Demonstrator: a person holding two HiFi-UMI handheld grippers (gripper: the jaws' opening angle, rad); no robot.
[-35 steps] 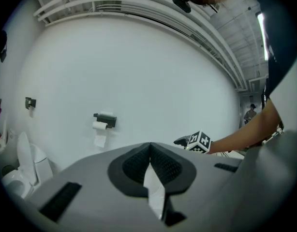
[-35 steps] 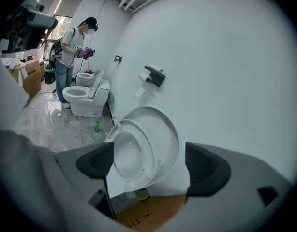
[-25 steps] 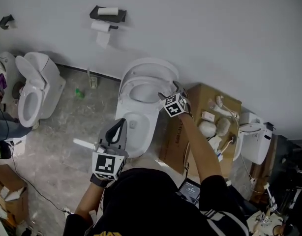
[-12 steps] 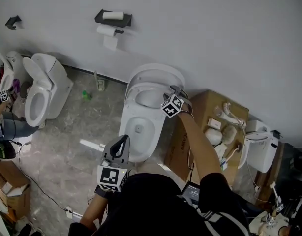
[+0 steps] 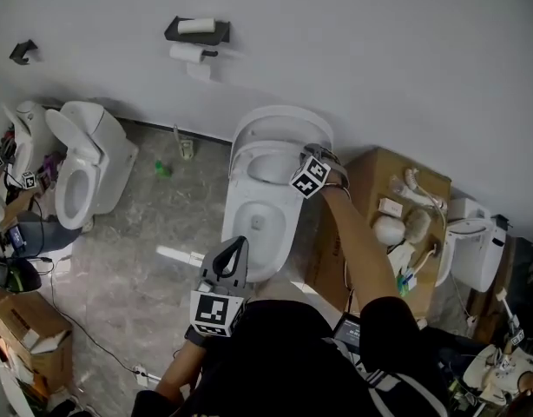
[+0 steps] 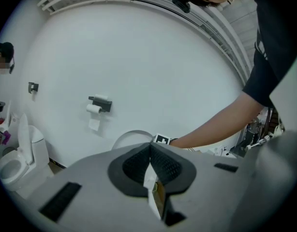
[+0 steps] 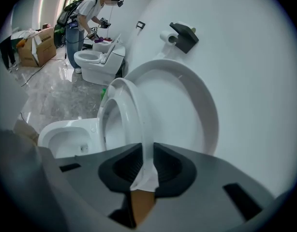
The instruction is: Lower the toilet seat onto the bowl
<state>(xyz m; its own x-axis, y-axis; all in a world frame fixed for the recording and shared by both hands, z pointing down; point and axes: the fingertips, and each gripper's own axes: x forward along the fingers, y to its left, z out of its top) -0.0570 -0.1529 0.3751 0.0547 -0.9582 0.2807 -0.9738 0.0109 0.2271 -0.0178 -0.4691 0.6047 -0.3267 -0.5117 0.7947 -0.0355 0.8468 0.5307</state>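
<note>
- Right claw (image 5: 305,155) (image 7: 147,151): reached out over the toilet, pointing down. Its jaws had just been closing and stood narrow, the dark ribbed pads pinching the thin edge of the seat between them.
- White oval plastic toilet seat (image 5: 242,168) (image 7: 129,110): raised and tilted forward off the lid, its rim gripped by the right claw. It was not yet down on the bowl.
- White round plastic lid (image 5: 284,120) (image 7: 187,105): upright behind the seat, close against the white wall (image 5: 379,50).
- White ceramic toilet bowl (image 5: 258,224) (image 7: 66,134): open below the seat, standing on the grey marbled floor (image 5: 154,233).
- Left claw (image 5: 239,246) (image 6: 149,151): held low near the front of the bowl, well apart from the seat. Its jaws were together with nothing between them.
- Black wall-mounted paper holder (image 5: 197,29) (image 7: 183,36): fixed on the wall up and left of the toilet, with a white roll hanging under it.
- Second white toilet (image 5: 84,159) (image 7: 97,57): stood to the left, its seat and lid up.
- Brown cardboard box (image 5: 371,176): just beside the toilet on the right, with white fittings lying on top.
- Small green object (image 5: 164,170): on the floor between the two toilets, possibly a bottle; too small to be sure.
- Another person (image 7: 85,18): stood bent over the second toilet in the right gripper view.
</note>
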